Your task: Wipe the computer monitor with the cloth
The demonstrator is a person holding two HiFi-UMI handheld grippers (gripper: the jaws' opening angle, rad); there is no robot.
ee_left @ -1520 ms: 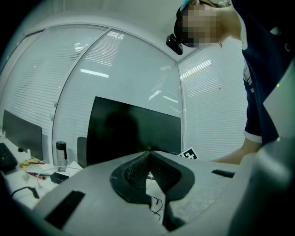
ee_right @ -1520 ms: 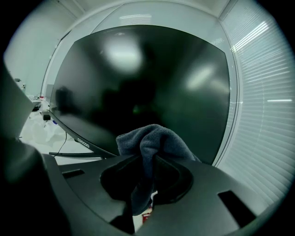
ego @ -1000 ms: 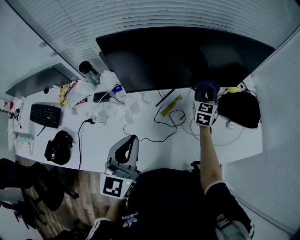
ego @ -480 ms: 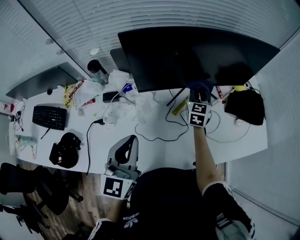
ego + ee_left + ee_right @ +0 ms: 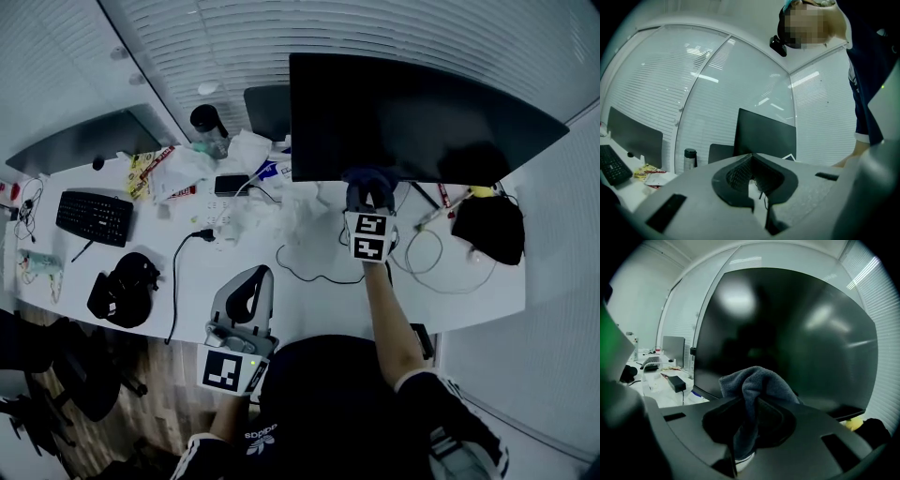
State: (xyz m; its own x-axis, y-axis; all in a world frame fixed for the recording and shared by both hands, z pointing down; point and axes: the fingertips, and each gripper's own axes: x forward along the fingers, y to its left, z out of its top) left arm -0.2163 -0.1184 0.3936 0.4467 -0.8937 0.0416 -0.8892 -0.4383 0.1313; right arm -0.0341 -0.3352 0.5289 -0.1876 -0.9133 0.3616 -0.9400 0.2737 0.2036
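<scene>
A wide black monitor (image 5: 422, 117) stands at the back of the white desk (image 5: 309, 291), its dark screen (image 5: 787, 333) filling the right gripper view. My right gripper (image 5: 368, 192) is shut on a grey-blue cloth (image 5: 757, 383), held at the lower left part of the screen; the cloth (image 5: 368, 180) bunches up beyond the jaws. My left gripper (image 5: 251, 292) is held low near the desk's front edge, away from the monitor, jaws closed with nothing between them (image 5: 751, 180).
Crumpled white paper (image 5: 272, 211), a power strip (image 5: 230, 185), black cables (image 5: 309, 272), a dark bottle (image 5: 208, 124), snack packets (image 5: 155, 173), a keyboard (image 5: 91, 217) and a black headset (image 5: 122, 286) lie left. A black bag (image 5: 487, 230) sits right. A second monitor (image 5: 80, 155) stands far left.
My right gripper has carried the cloth leftward along the monitor's lower edge, from near its right part to its left part. The left gripper has stayed put.
</scene>
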